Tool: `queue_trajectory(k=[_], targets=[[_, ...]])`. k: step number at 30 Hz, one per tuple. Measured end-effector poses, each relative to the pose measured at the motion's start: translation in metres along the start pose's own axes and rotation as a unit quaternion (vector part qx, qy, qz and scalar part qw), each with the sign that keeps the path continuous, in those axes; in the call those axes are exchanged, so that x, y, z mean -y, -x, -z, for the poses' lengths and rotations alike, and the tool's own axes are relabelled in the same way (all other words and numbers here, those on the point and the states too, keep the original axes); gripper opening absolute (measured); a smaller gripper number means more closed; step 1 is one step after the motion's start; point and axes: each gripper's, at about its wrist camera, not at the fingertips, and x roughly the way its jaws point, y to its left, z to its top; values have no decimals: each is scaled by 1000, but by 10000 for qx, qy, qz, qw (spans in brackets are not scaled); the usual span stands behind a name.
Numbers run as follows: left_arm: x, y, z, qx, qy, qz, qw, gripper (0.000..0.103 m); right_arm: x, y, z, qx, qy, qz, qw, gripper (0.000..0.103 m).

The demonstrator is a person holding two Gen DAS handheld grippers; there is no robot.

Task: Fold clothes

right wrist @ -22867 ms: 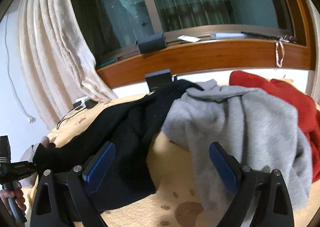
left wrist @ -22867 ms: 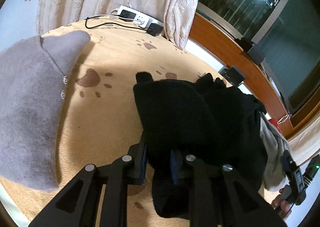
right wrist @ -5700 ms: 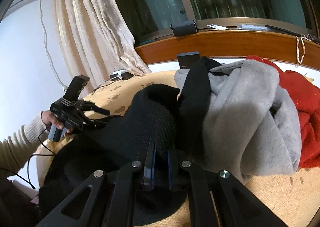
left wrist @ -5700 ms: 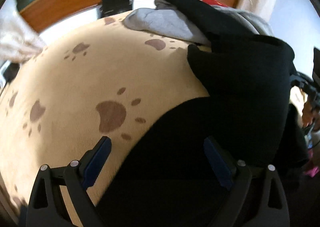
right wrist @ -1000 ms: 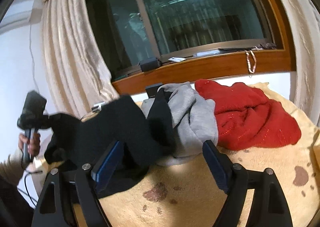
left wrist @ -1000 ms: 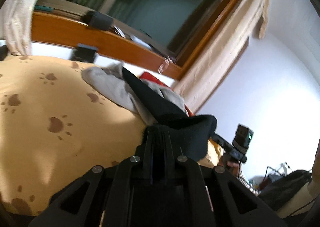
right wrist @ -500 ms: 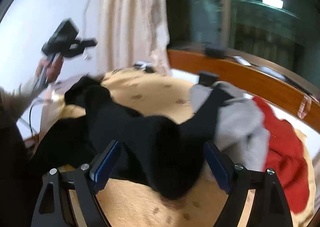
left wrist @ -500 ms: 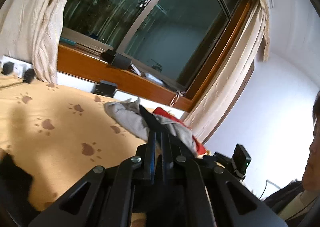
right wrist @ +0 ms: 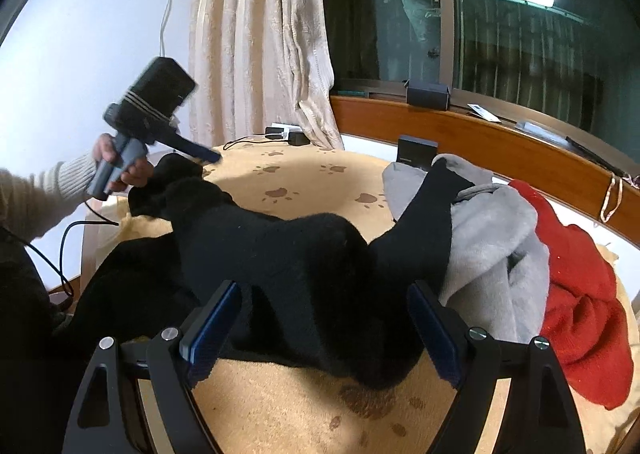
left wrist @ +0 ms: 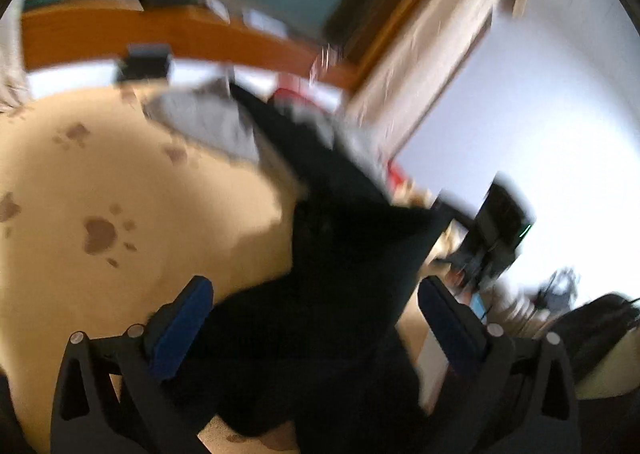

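A black garment [right wrist: 280,254] lies crumpled across the tan paw-print blanket [right wrist: 304,174], one sleeve draped over a grey garment [right wrist: 492,238]. My right gripper [right wrist: 324,330] is open just above its near edge, pads clear of the cloth. In the blurred left wrist view my left gripper [left wrist: 316,318] has its jaws opening wide, with the black garment [left wrist: 344,262] between and beneath the pads, not pinched. A hand [right wrist: 120,170] holds the left gripper [right wrist: 200,152] at the garment's far left end. The right gripper [left wrist: 492,242] shows beyond the cloth.
A red garment [right wrist: 580,294] lies right of the grey one. A wooden window sill [right wrist: 480,134] with small dark boxes runs behind the bed. A curtain [right wrist: 260,34] hangs at the back, with a power strip [right wrist: 284,132] and cable below it.
The left gripper, shut in the earlier frames, now stands wide open and has dropped from high in the air to the black garment. The right gripper stays open and hardly moved in the last half second.
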Motion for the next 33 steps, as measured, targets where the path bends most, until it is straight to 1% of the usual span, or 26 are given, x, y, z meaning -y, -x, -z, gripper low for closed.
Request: queue_trajectory(k=[3, 5, 6, 7, 8, 9, 11, 14, 16, 19, 21, 24, 28, 31, 33], targets=[[7, -39, 7, -625, -185, -110, 9978, 103, 1, 2, 3, -5, -81, 24, 10000, 87], [12, -51, 13, -816, -206, -68, 9964, 95, 3, 2, 6, -1, -154, 37, 9999, 87], [14, -50, 15, -776, -201, -134, 9967, 80, 4, 3, 7, 2, -189, 44, 9998, 87], [17, -49, 17, -717, -194, -214, 9970, 54, 4, 3, 8, 11, -210, 43, 9998, 87], [17, -44, 18, -589, -139, -318, 9977, 37, 4, 3, 9, 23, -220, 50, 9997, 87], [17, -38, 19, -452, -76, -427, 9980, 15, 5, 4, 9, 56, -241, 72, 9997, 87], [15, -22, 20, -111, 124, -439, 9989, 15, 8, 5, 9, 126, -322, 93, 9994, 87], [21, 6, 23, 360, 176, -538, 9977, 15, 16, 9, 8, 291, -506, 142, 9982, 87], [26, 25, 23, 611, 156, -658, 9958, 15, 20, 9, 7, 332, -577, 154, 9977, 87], [20, 51, 19, 867, 261, -862, 9922, 15, 22, 8, 7, 321, -599, 132, 9976, 87], [13, 60, 21, 940, 393, -957, 9902, 15, 20, 7, 6, 302, -549, 57, 9980, 87], [2, 63, 28, 905, 611, -1006, 9889, 15, 12, 3, 3, 290, -370, -121, 9988, 87], [-7, 63, 40, 897, 835, -1028, 9871, 15, -1, -8, -7, 249, -75, -476, 9985, 87], [-1, 67, 45, 1003, 810, -1027, 9863, 15, -6, -28, -15, 135, -22, -942, 9955, 87], [2, 71, 44, 1093, 764, -1041, 9856, 15, -8, -52, -23, -47, 53, -1133, 9935, 87]])
